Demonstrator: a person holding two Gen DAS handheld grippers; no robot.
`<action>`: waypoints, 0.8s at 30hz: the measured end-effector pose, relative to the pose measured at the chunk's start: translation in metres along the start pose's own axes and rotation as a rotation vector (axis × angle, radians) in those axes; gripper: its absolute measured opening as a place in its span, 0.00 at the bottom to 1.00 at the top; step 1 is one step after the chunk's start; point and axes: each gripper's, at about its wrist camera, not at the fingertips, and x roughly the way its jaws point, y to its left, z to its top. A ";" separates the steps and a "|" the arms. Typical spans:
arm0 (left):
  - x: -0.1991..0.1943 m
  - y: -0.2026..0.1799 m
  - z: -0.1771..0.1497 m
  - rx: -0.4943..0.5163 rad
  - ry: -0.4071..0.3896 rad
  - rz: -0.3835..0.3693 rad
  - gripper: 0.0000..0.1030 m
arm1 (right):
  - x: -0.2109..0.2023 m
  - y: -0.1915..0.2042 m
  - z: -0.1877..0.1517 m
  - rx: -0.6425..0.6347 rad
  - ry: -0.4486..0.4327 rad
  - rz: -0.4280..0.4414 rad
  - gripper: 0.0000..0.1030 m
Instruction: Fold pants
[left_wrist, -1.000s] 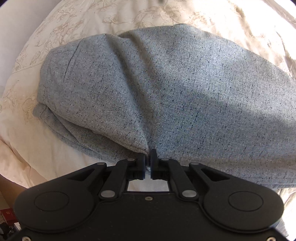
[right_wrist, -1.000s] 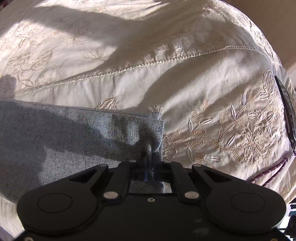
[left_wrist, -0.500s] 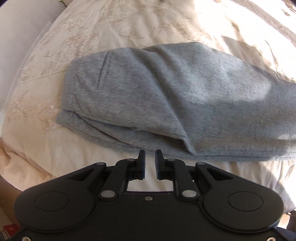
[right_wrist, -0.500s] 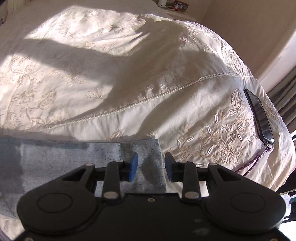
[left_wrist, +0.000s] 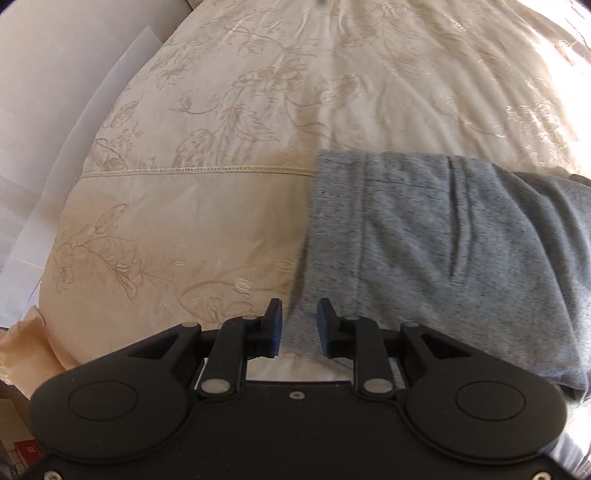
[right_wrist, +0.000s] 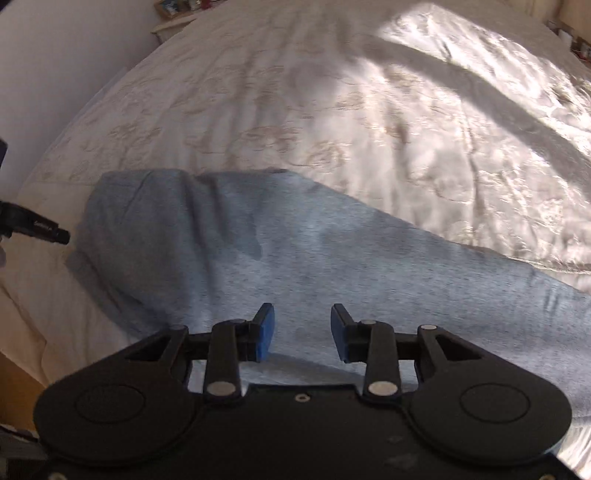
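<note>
The grey pants (left_wrist: 443, 251) lie folded on the bed (left_wrist: 229, 206), over a cream bedspread embroidered with flowers and leaves. In the left wrist view they fill the right half of the picture, and their left end runs straight down from a stitched seam line (left_wrist: 192, 170) in the bedspread toward the near edge of the bed. A pocket slit shows on the upper layer, which is smooth but for a few soft folds.

The left claw (left_wrist: 299, 328) is spread, with nothing between its fingers. It hangs at the near edge of the bed, above the pants' near left corner; whether it touches the cloth cannot be told.

In the right wrist view the pants (right_wrist: 295, 251) stretch from the left end, near the bed's left edge, across to the right edge of the picture, tapering as they go. Sunlight falls in a bright patch on the bedspread at the far right, while the pants lie mostly in shade. The right claw (right_wrist: 302, 332) is also spread wide and holds nothing, poised over the near edge of the pants at about their middle. A dark, blurred object (right_wrist: 35, 226) juts in from the left border just beside the pants' left end.
</note>
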 end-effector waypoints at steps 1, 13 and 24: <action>0.005 0.006 0.001 0.009 0.007 0.002 0.31 | 0.008 0.022 0.004 -0.046 -0.002 0.014 0.36; 0.027 0.075 -0.008 -0.009 0.044 -0.036 0.31 | 0.105 0.214 0.019 -0.684 -0.051 -0.062 0.41; 0.029 0.097 -0.007 -0.030 0.042 -0.075 0.31 | 0.089 0.199 0.047 -0.545 -0.033 0.007 0.06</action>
